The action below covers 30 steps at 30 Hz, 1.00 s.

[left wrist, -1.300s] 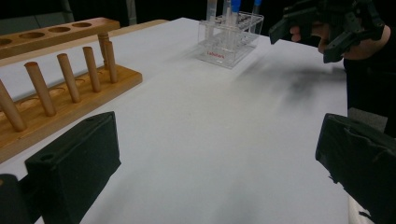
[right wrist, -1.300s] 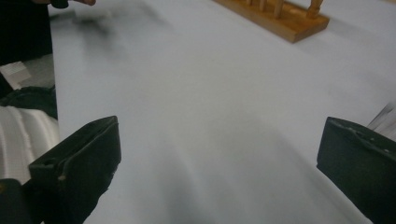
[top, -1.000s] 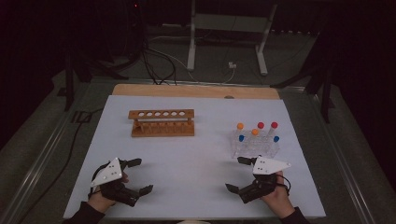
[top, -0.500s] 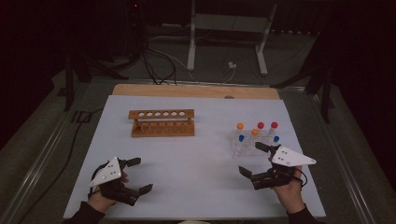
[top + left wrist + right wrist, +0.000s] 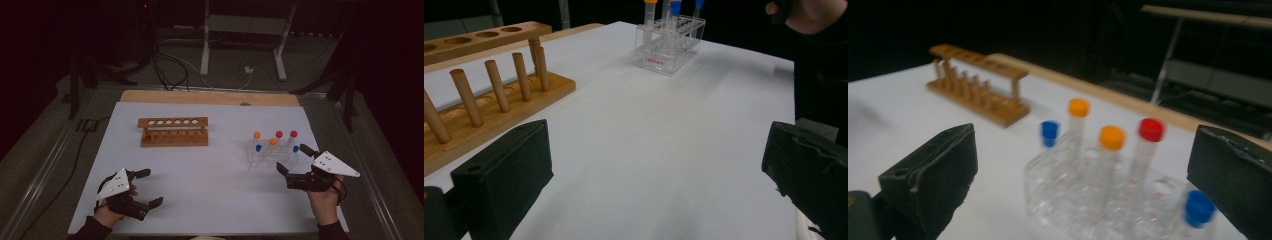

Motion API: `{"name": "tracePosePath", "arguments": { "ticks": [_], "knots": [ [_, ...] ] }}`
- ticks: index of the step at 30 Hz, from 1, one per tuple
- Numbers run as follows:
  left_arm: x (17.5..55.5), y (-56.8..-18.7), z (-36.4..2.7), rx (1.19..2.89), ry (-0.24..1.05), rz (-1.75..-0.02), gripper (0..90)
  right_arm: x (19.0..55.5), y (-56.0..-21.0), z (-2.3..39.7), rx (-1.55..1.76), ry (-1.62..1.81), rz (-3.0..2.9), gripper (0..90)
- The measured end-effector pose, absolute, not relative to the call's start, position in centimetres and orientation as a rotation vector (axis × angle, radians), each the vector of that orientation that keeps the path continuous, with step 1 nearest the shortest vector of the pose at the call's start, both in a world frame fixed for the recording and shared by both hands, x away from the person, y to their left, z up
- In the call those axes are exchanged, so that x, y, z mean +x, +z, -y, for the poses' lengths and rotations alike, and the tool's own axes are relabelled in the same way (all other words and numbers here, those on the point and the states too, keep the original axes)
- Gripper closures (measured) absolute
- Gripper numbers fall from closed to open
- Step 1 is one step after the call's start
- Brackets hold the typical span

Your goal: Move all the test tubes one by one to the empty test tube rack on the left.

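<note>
Nearest the person, the left tool (image 5: 146, 187) rests low on the white-covered bench (image 5: 210, 200), its two black jaws spread wide with nothing between them. The right tool (image 5: 295, 161), held in the person's right hand (image 5: 325, 197), is also spread open and empty; in the high view one jaw lies just beside the right end of the clear plastic tube rack (image 5: 272, 157), the other near its front edge. Whether a jaw touches the rack cannot be told.

The clear plastic tube rack stands on the right half of the bench. It is a see-through block with round wells and a small red label (image 5: 654, 61) on one side wall. Capped clear tubes stand upright in it: two orange-capped tubes (image 5: 1078, 125), two red-capped tubes (image 5: 1148, 145) and blue-capped tubes (image 5: 1049, 134), of which two show in the high view. The blue caps sit lower than the others. In the right gripper view, the tube rack lies between the two jaws, slightly blurred, with several wells unfilled.

Farther off, left of centre, stands the wooden test-tube rack (image 5: 173, 131), well apart from the clear one. Its top bar has a row of round holes, all unfilled, and a line of upright wooden pegs (image 5: 495, 85) rises from its base.

Beyond the white cover, a bare wooden strip of the bench (image 5: 200, 97) runs along the far edge.
</note>
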<state>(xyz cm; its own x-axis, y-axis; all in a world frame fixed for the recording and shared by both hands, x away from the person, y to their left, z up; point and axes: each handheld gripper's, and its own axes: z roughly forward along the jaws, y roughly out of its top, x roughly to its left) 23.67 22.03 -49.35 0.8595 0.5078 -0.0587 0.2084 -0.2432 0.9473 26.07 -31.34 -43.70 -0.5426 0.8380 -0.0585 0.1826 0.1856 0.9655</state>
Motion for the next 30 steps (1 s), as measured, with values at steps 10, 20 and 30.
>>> {"name": "tracePosePath", "arguments": {
  "ticks": [10,20,30],
  "knots": [
    [23.7,-49.4,-22.0,1.826,0.305,-0.541,0.6,27.7,-45.2,32.6,1.239,1.260,-1.796,0.1],
    [23.6,-49.2,-22.1,1.812,0.316,-0.548,0.6,28.8,-46.3,32.3,1.389,1.110,-1.823,6.7],
    [23.7,-49.3,-22.0,1.820,0.309,-0.547,0.6,29.1,-46.4,32.3,1.436,1.005,-1.818,38.2]
  ]
}}
